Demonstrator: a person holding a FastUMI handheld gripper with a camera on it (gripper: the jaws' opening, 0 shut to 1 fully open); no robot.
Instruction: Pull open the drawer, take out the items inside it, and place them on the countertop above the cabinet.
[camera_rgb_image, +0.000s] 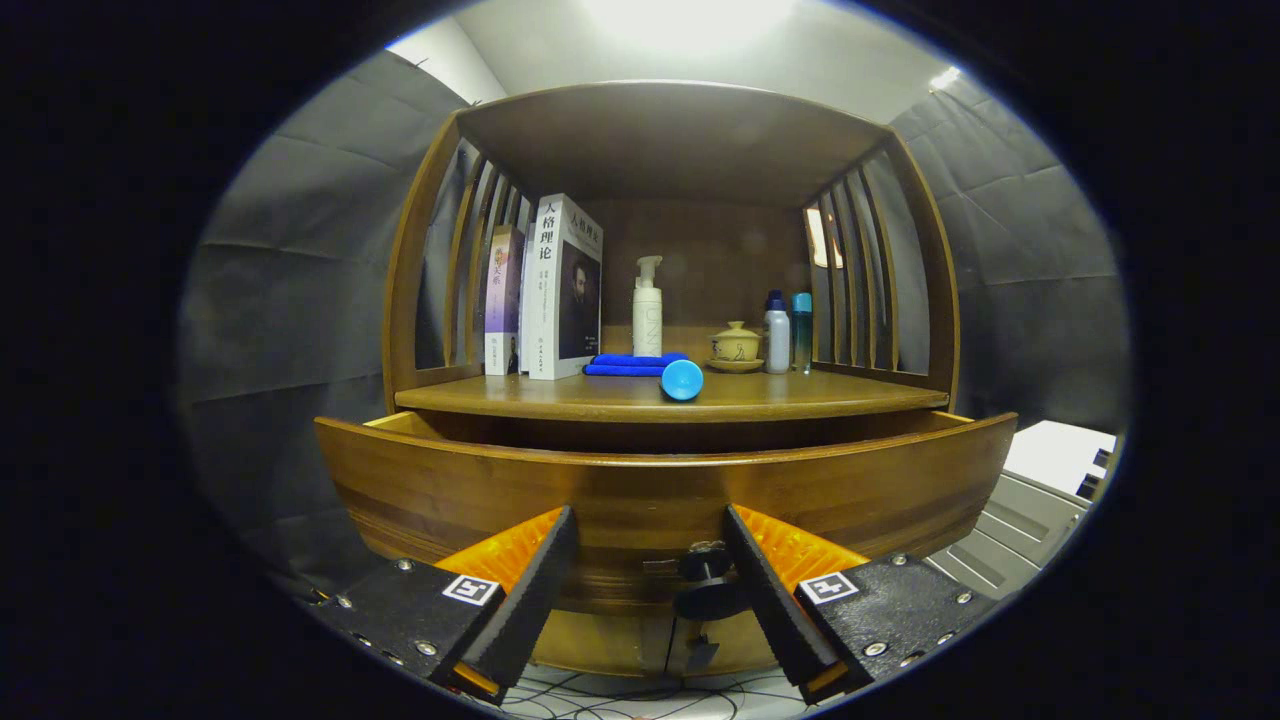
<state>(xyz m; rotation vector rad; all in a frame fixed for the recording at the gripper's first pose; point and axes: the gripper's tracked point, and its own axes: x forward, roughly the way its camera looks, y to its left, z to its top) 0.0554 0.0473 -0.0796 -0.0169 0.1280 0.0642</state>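
The curved brown wooden drawer (660, 490) stood partly pulled out beneath the wooden countertop (670, 397) of the cabinet. The gripper (650, 560) had its fingers spread apart, pressing on nothing. The small dark round knob (708, 580) on the drawer front sat between them, against the right finger and well apart from the left. To pull well, the knob should be centred between the fingers, clamped firmly, and drawn straight back from the drawer front. The drawer's contents were hidden behind its front.
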